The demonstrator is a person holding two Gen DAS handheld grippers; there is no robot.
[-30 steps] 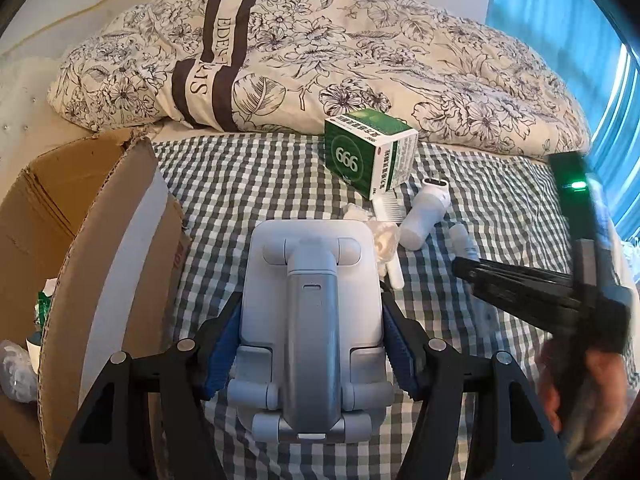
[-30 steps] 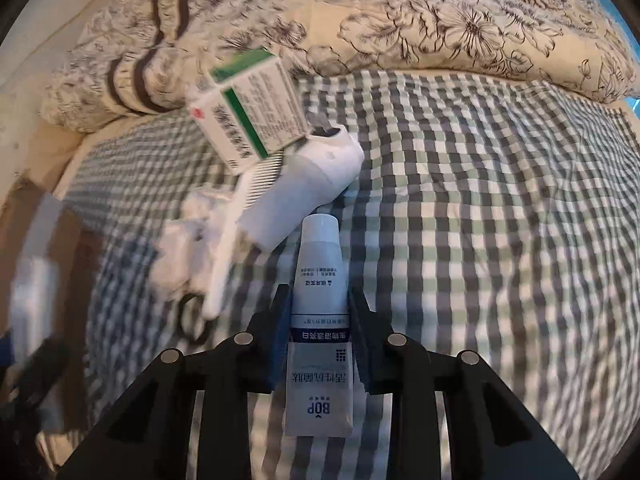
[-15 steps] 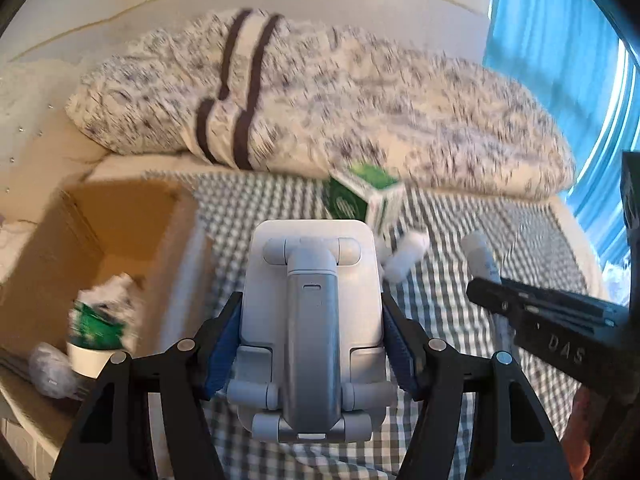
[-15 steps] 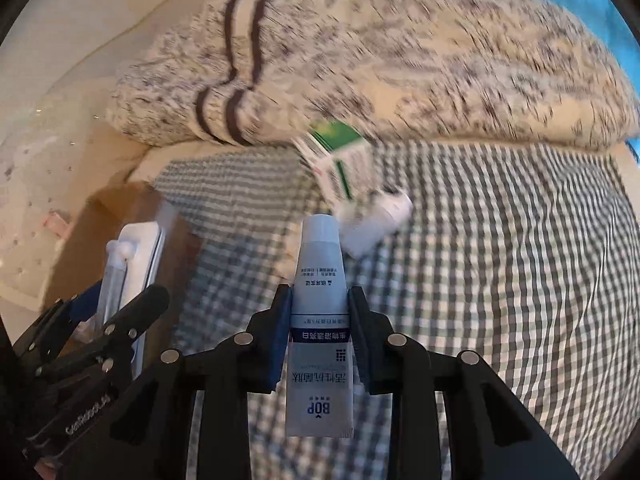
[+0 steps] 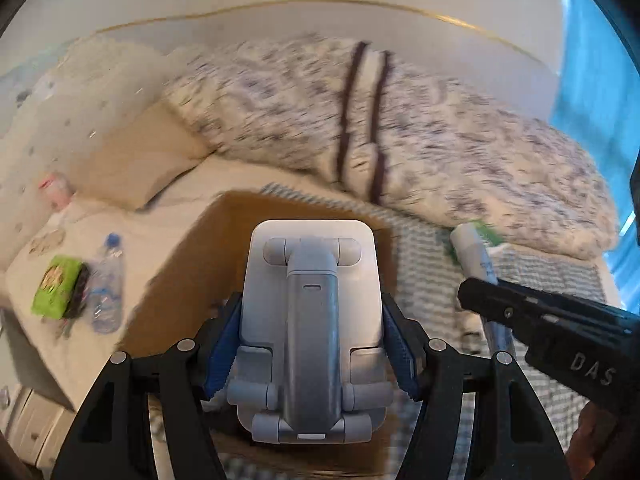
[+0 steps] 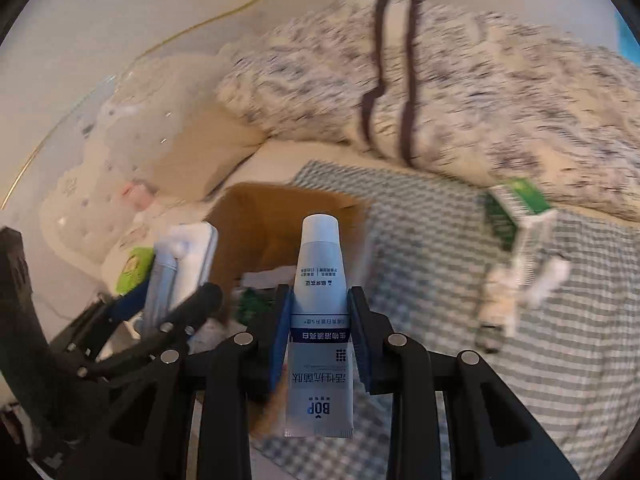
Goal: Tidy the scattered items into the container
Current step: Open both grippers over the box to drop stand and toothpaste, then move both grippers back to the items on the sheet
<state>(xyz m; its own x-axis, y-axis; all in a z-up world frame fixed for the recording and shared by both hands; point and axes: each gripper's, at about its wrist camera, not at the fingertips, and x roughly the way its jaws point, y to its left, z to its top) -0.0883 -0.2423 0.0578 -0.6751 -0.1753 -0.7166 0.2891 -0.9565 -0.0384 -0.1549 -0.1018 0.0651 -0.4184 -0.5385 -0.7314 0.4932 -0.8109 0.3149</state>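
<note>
My left gripper (image 5: pixel 312 348) is shut on a white and grey folding phone stand (image 5: pixel 312 320), held above the open cardboard box (image 5: pixel 192 264). My right gripper (image 6: pixel 320 336) is shut on a white BOP toothpaste tube (image 6: pixel 320 280), cap pointing toward the cardboard box (image 6: pixel 272 216). In the right wrist view the left gripper (image 6: pixel 160 320) with the stand (image 6: pixel 188 256) hangs at the box's left side. A green medicine carton (image 6: pixel 516 204), a comb and white crumpled bits (image 6: pixel 520 288) lie blurred on the checked sheet at right. Green and white items (image 6: pixel 252 300) lie inside the box.
A floral duvet (image 5: pixel 400 128) with dark stripes is bunched behind. A cream surface at left holds a plastic water bottle (image 5: pixel 106 280) and a lime-green pack (image 5: pixel 56 286). A blue curtain (image 5: pixel 596 80) hangs at far right. The right gripper (image 5: pixel 560 328) crosses the left wrist view's right side.
Both grippers have swung left and up toward the cardboard box with their loads. The green carton and scattered items slid to the right of both views; the bottle and green pack came into sight.
</note>
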